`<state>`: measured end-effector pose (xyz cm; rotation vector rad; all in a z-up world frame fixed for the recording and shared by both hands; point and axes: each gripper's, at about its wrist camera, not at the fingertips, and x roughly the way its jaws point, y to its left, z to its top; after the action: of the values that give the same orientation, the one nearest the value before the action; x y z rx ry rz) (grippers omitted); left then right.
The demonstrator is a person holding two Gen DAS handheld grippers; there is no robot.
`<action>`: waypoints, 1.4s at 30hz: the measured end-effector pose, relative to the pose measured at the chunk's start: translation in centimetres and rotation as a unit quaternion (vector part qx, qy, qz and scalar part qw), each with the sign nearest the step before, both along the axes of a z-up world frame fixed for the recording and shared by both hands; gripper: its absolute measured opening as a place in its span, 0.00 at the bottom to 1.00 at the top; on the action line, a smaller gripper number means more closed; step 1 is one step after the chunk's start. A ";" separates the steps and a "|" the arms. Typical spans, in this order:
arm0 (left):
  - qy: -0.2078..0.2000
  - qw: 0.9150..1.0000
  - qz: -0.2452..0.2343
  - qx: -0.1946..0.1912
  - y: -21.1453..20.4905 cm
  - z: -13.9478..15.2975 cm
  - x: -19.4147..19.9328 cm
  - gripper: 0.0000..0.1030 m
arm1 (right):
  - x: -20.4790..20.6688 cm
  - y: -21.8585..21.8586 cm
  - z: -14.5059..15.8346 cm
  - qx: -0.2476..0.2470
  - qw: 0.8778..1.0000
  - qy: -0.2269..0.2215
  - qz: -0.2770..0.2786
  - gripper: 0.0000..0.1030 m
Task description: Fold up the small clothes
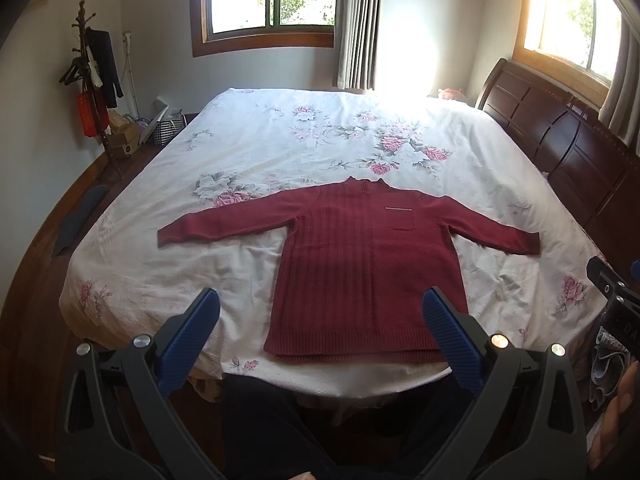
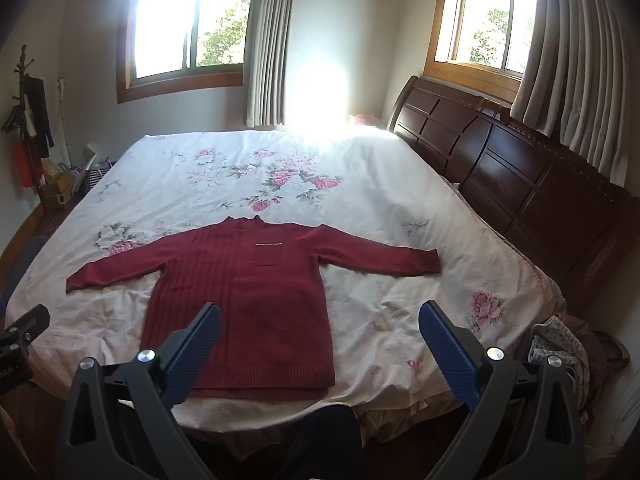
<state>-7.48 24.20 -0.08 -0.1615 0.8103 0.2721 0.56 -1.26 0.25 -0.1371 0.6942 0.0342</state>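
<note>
Blue ribbed pads on black frames nearest in both views: left gripper (image 1: 320, 312) spread wide, holding nothing; right gripper (image 2: 320, 326) likewise spread wide and empty. Dark trouser legs (image 1: 272, 420) just below, at the bed's near edge. Part of the right gripper's black body at the left wrist view's right edge, with a hand (image 1: 618, 412) beneath it.

Next out, bed (image 1: 160, 280) under a white cover with pink roses, wrinkled near the front. Heap of crumpled cloth (image 2: 560, 344) at the near right corner, beside the dark wooden headboard (image 2: 520, 184).

On the cover, close to the near edge, dark red sweater (image 1: 360, 264): laid flat, front up, hem toward the grippers, collar away, both sleeves stretched out sideways. Vertical ribbing down the body, banded hem and cuffs, 1 small chest pocket under a short pale strip. Hem apart from both sets of fingers, no contact; in the left wrist view the body sits between the 2 pads, in the right wrist view mostly behind the left pad.

Farther off, coat stand (image 1: 90, 80) with dark clothes and a red bag by the left wall, boxes and a striped bag (image 1: 170, 128) at its foot. At the back, 2 wood-framed windows (image 2: 188, 28) with grey curtains (image 2: 268, 40), strong glare between them.
</note>
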 end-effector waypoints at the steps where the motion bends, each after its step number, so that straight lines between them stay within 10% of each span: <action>1: 0.000 1.000 0.000 0.000 0.0 0.0 0.0 0.97 | 0.1 0.0 0.0 0.000 1.000 0.000 0.000 0.96; 20: -0.005 0.997 -0.061 -0.055 0.5 -3.9 4.6 0.97 | 4.1 -0.8 -3.0 -0.009 1.000 -0.003 0.021 0.96; 27: 0.026 0.999 -0.026 0.013 0.3 -5.0 9.7 0.97 | 9.6 -2.6 -9.6 -0.042 0.998 0.047 0.026 0.96; 36: 0.012 0.998 -0.004 0.064 0.5 -4.8 14.9 0.97 | 17.6 -9.6 -14.4 0.038 0.994 0.098 -0.010 0.96; 42: 0.021 0.997 -0.005 0.072 1.0 -6.4 18.7 0.97 | 24.8 -18.1 -18.9 0.235 0.958 0.143 -0.074 0.94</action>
<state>11.19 25.18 -6.44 -0.0157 0.8300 0.3235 25.37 -19.34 -18.61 0.3850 0.9656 0.0749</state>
